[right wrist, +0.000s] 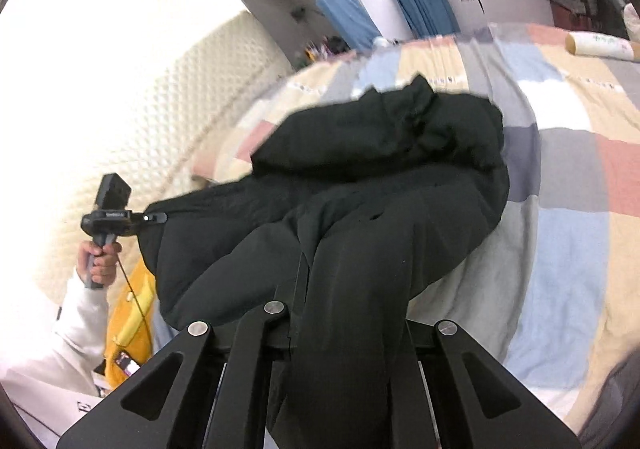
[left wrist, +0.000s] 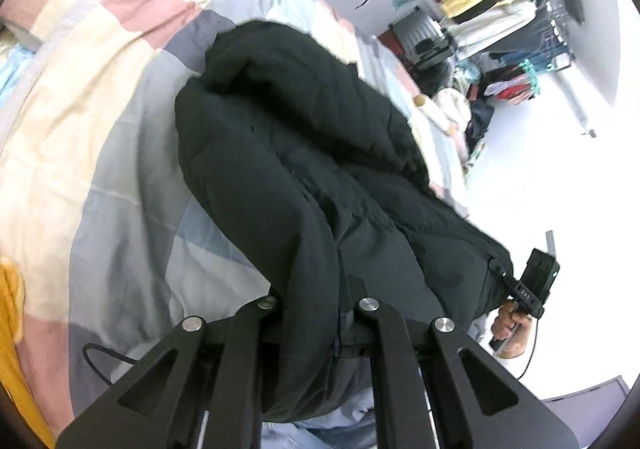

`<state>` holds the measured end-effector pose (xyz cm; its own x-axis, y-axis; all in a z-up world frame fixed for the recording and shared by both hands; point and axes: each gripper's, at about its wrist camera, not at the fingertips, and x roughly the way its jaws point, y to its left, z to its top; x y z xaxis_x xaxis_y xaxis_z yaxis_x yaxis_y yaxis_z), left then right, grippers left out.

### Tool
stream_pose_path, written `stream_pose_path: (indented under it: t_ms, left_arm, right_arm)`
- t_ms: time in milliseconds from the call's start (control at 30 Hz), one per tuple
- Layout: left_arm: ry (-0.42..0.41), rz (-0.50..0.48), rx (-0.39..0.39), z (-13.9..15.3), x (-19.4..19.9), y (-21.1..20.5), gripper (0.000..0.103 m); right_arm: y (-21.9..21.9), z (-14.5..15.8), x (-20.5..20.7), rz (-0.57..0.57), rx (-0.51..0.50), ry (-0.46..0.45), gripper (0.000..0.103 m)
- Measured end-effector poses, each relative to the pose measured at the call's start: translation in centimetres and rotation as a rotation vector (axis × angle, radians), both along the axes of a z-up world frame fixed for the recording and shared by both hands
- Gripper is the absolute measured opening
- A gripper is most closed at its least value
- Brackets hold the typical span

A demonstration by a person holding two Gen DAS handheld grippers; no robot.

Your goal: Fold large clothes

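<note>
Garment: black padded coat (left wrist: 304,153), bulky, soft, likely slippery, draped across patchwork bed (left wrist: 120,177).
Left gripper (left wrist: 312,313): clamped on coat edge.
Right gripper (right wrist: 344,313): clamped likewise.
Hold: hem corners.

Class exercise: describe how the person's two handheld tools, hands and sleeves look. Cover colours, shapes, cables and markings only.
Both tools are matte black, with angular link arms carrying triangular cut-outs and round silver pivot bolts. The left tool has a boxy black camera above a grey handle, small white lettering too blurred to read, and a thin black cable hanging below. The right tool looks alike. The left hand is bare, with a white sleeve.
</note>
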<state>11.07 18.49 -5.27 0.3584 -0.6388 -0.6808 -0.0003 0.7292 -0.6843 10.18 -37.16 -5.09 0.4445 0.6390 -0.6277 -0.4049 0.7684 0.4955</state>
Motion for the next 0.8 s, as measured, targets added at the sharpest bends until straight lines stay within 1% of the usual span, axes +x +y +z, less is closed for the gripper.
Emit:
stream_pose_path:
  t_ms: [33, 67, 133, 267, 300, 367, 433, 500, 567, 667, 800]
  left_arm:
    - [-0.008, 0.005, -0.013, 0.3, -1.2, 0.6, 0.009]
    - [-0.012, 0.007, -0.017, 0.3, -1.4, -0.1, 0.009]
    - [-0.026, 0.012, -0.042, 0.9, -3.5, 0.4, 0.009]
    - [-0.05, 0.015, -0.066, 2.3, -6.4, 0.0, 0.009]
    - [-0.054, 0.017, -0.069, 2.8, -6.5, -0.8, 0.009]
    - [-0.068, 0.02, -0.076, 3.6, -8.0, -0.7, 0.009]
    - [-0.077, 0.035, -0.082, 4.2, -8.8, -1.0, 0.009]
    - [-0.087, 0.041, -0.076, 4.8, -9.7, -1.0, 0.009]
    - [-0.088, 0.038, -0.067, 5.1, -9.7, -1.1, 0.009]
    - [-0.098, 0.03, -0.05, 5.6, -9.0, -1.3, 0.009]
    - [-0.119, 0.034, -0.033, 6.2, -6.2, -1.2, 0.009]
  right_arm:
    - [-0.1, 0.4, -1.0, -0.005, 0.011, -0.01, 0.007]
    - [-0.3, 0.8, -1.9, -0.008, 0.018, -0.019, 0.007]
    - [-0.7, 1.6, -4.1, -0.021, 0.039, -0.043, 0.007]
    - [-0.2, 2.9, -7.7, -0.052, 0.087, -0.068, 0.007]
    - [-0.5, 3.1, -8.6, -0.061, 0.103, -0.069, 0.007]
    - [-0.7, 3.6, -10.4, -0.075, 0.127, -0.078, 0.007]
    - [-1.0, 4.2, -12.5, -0.089, 0.149, -0.092, 0.007]
    - [-1.1, 4.9, -13.7, -0.095, 0.156, -0.1, 0.006]
    - [-1.2, 5.6, -14.3, -0.106, 0.155, -0.106, 0.006]
    - [-1.4, 6.5, -14.1, -0.118, 0.149, -0.116, 0.006]
    - [-1.5, 7.0, -11.8, -0.145, 0.172, -0.127, 0.006]
